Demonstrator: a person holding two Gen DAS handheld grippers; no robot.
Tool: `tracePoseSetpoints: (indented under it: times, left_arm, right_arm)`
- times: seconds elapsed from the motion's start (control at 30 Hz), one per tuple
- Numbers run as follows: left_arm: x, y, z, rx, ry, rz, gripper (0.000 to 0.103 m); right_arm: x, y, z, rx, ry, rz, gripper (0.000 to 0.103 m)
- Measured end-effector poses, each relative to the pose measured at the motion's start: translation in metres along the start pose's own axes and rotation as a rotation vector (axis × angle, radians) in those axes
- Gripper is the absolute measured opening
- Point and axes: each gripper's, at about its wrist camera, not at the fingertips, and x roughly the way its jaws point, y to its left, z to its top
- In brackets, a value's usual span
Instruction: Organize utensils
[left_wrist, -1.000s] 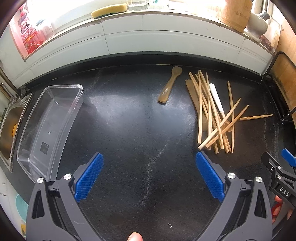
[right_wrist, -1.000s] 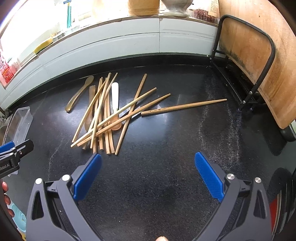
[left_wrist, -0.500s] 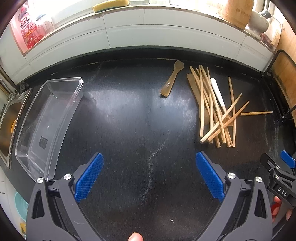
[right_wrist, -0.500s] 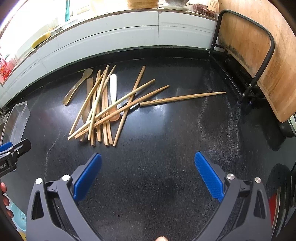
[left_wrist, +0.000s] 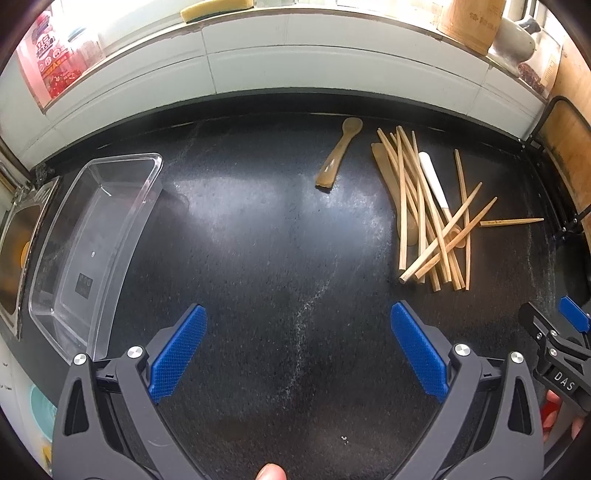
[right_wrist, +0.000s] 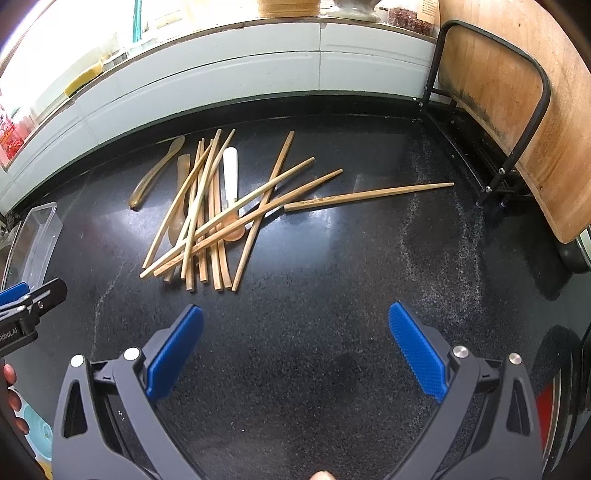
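My right gripper (right_wrist: 295, 354) hung with its jaws spread wide over the black counter (right_wrist: 332, 295), gripping nothing. Ahead lay a crossed heap of chopsticks (right_wrist: 221, 218), with one chopstick (right_wrist: 369, 194) apart to its right.

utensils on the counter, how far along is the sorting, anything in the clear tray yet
Done: nothing. The clear tray holds no utensils. In hand: nothing; the left gripper and right gripper are both open above bare counter. Left: everything. The chopstick pile, with the white-handled utensil in it, one chopstick lying apart and the horn spoon all lie loose.
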Motion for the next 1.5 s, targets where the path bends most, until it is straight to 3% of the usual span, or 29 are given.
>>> tracePoseSetpoints:
  times: [1.5]
  left_arm:
    - [0.014, -0.005, 0.005, 0.018, 0.024, -0.015, 0.097]
  right_arm:
    - [0.007, -0.005, 0.002, 0.04, 0.024, -0.028, 0.098]
